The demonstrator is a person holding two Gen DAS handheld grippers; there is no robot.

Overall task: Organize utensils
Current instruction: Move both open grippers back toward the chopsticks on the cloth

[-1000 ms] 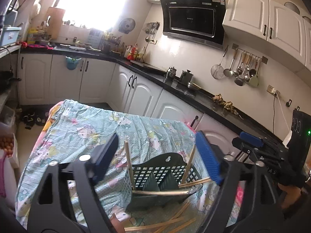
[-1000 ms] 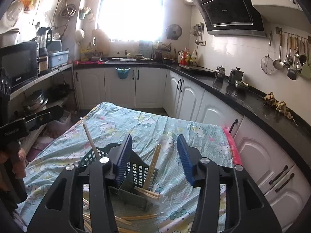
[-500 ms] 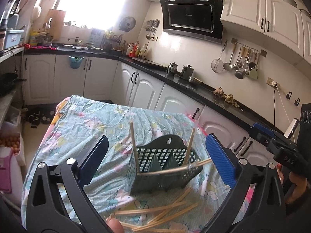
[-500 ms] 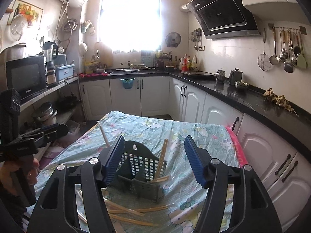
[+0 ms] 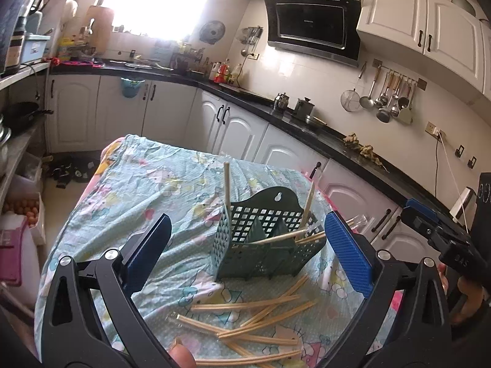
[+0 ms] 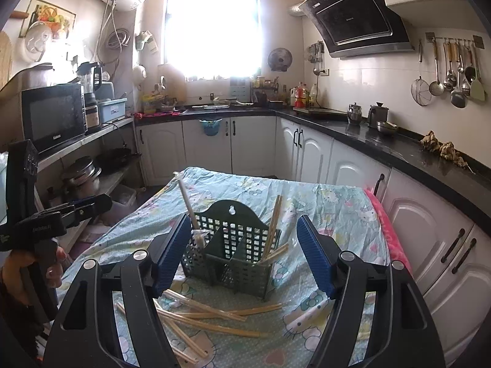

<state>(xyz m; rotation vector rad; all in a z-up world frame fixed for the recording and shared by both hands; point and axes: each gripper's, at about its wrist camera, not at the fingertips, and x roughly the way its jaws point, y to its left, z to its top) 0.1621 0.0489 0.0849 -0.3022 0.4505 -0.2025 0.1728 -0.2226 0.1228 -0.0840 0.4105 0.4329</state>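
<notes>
A dark green utensil holder [image 5: 264, 242] [image 6: 228, 254] with dividers stands on the table. A few chopsticks [image 5: 226, 184] [image 6: 273, 225] stick up from it or lie across its rim. Several loose wooden chopsticks [image 5: 254, 322] [image 6: 202, 309] lie scattered on the cloth in front of it. My left gripper [image 5: 248, 251] is open and empty, held back above the loose chopsticks. My right gripper [image 6: 242, 254] is open and empty, its fingers either side of the holder from behind. Each gripper shows at the edge of the other's view.
The table wears a light blue cartoon-print cloth [image 5: 159, 193] [image 6: 322, 214]. White cabinets under a black counter [image 5: 307, 128] [image 6: 383, 144] run behind and to the right. A shelf with a microwave [image 6: 52, 116] and pots is on the left.
Both grippers have pulled back and up from the holder, so it looks smaller and more loose chopsticks show. Both have opened wider.
</notes>
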